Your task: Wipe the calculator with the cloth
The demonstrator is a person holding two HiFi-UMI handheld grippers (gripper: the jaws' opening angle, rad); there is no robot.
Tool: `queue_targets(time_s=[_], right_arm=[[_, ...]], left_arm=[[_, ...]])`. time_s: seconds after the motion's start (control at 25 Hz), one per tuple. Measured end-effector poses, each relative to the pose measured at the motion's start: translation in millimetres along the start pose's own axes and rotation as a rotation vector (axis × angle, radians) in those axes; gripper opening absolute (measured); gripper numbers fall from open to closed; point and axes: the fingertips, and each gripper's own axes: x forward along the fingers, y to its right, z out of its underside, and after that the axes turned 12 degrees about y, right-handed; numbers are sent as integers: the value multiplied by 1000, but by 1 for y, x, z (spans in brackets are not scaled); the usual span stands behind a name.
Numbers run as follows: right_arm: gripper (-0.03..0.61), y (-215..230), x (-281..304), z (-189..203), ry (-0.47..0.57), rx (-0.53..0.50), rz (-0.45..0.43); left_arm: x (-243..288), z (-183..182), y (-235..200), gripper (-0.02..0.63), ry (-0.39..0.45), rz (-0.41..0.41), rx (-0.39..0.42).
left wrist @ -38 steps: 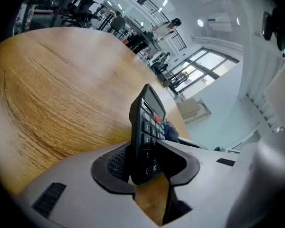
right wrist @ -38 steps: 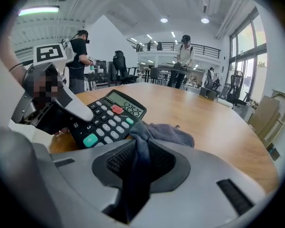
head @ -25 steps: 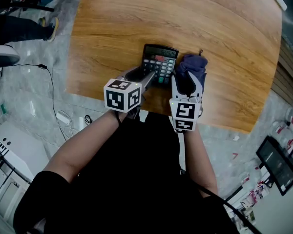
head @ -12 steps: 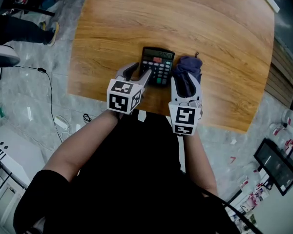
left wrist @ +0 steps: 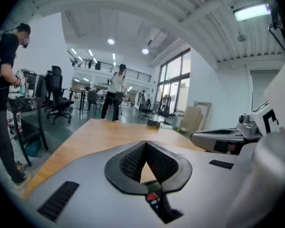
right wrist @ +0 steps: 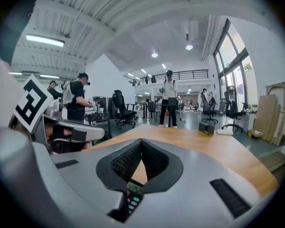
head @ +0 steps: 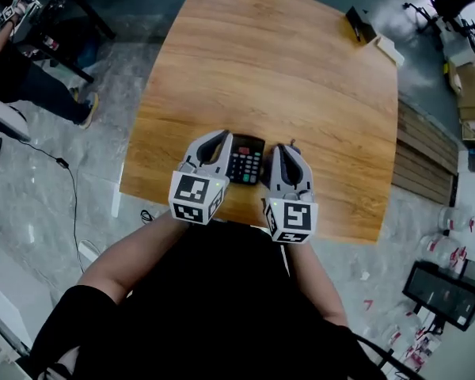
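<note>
Both grippers have come up from the table (head: 285,62) and now hang above its near edge, side by side, with the calculator (head: 246,159) lying flat on the wood between them, close to the middle of that edge. A moment earlier the 2 pairs of jaws stood wide, the left gripper (head: 219,138) at the left side of the calculator and the right gripper (head: 287,147) over the dark cloth; they have just been closing, and in each gripper view the black pads meet at the tips with nothing between them, only wood and calculator keys visible below. The cloth is not carried by the right gripper, and in the head view I cannot find it for sure; probably it lies under that gripper, right of the calculator. I judge that both things were released, so the wiping is either finished or not in progress now.
</note>
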Motion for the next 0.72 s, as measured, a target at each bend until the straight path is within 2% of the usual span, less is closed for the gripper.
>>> queue_targets(time_s=[0.2, 0.32, 0.44, 0.72], right_arm=[[15, -4, 0, -46, 105, 68, -14], [15, -14, -6, -58, 120, 29, -33], [15, -24, -11, -66, 137, -29, -47], [15, -23, -9, -72, 150, -26, -38]], left_arm=[[-9, -51, 16, 6, 160, 47, 60], [-14, -66, 24, 6, 216, 49, 119], [-14, -72, 30, 6, 230, 61, 140], [-11, -74, 35, 6, 228, 74, 155]])
